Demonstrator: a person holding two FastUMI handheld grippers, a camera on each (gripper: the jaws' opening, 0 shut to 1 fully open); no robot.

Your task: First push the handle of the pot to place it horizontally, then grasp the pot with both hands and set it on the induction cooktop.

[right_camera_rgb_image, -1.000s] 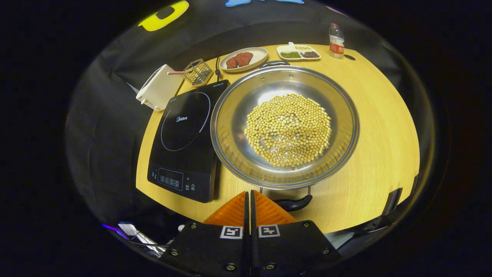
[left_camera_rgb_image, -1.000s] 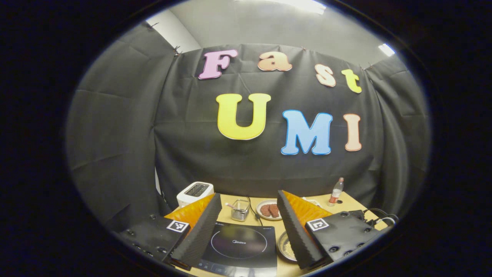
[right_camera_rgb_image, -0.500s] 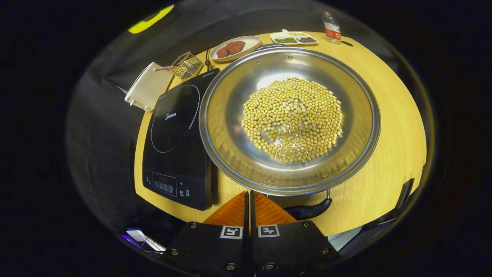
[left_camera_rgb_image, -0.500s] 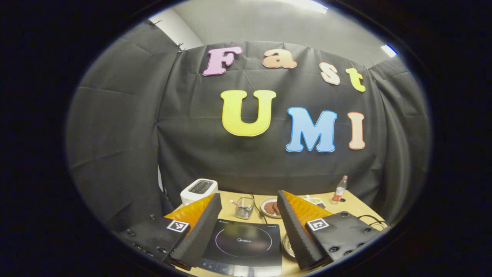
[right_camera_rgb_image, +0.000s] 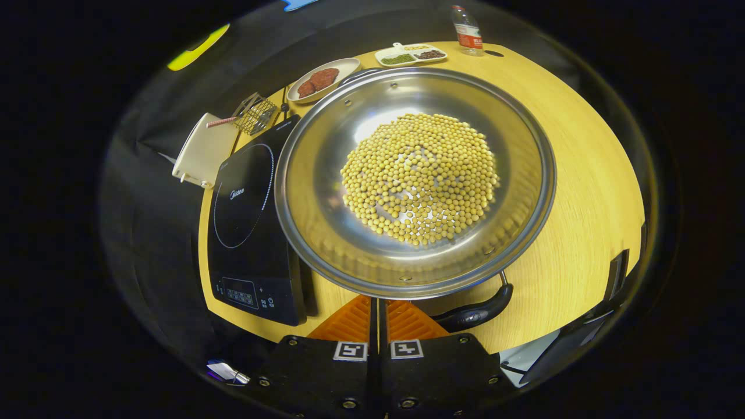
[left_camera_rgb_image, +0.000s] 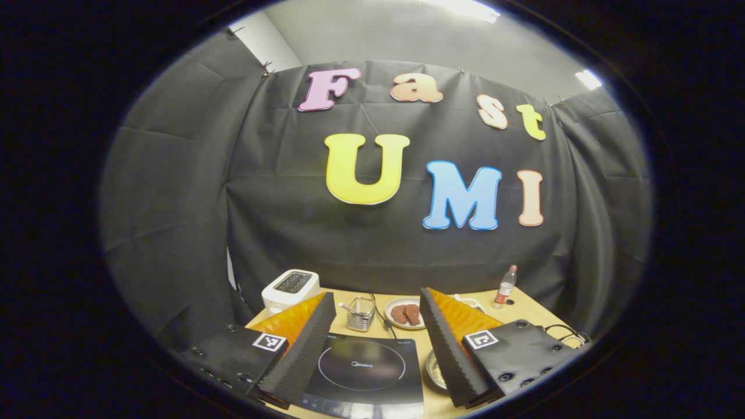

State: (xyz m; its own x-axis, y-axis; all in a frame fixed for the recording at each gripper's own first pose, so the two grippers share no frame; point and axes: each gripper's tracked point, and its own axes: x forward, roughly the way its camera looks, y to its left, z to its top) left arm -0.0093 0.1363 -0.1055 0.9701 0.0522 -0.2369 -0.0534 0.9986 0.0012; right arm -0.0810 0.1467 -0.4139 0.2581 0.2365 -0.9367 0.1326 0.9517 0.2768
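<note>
Fingers of the right gripper (right_camera_rgb_image: pixel 375 305) are pressed together with nothing between them, their tips set just under the near rim of the pot (right_camera_rgb_image: pixel 414 180), close beside the near handle (right_camera_rgb_image: pixel 476 311). Such a closed pair is judged to serve as a blunt pusher, suited to nudging the handle sideways rather than grasping it. That handle is seen hanging aslant off the near rim of the pot, so the levelling step is judged unfinished. The pot itself rests on the worktop (right_camera_rgb_image: pixel 582 192), directly beside the induction cooktop (right_camera_rgb_image: pixel 247 227) and not yet on it; its bowl is covered with a layer of soybeans (right_camera_rgb_image: pixel 420 177), which calls for a level, gentle lift so that none are spilled.

Fingers of the left gripper (left_camera_rgb_image: pixel 375 343) are spread wide and empty, held above the induction cooktop (left_camera_rgb_image: pixel 364 366) with the glass surface framed between them. A sliver of the pot (left_camera_rgb_image: pixel 436 369) is seen beside the cooktop, partly hidden by one finger. The open spread is judged a waiting posture, kept ready for the two-handed grasp once the handle is set horizontally
</note>
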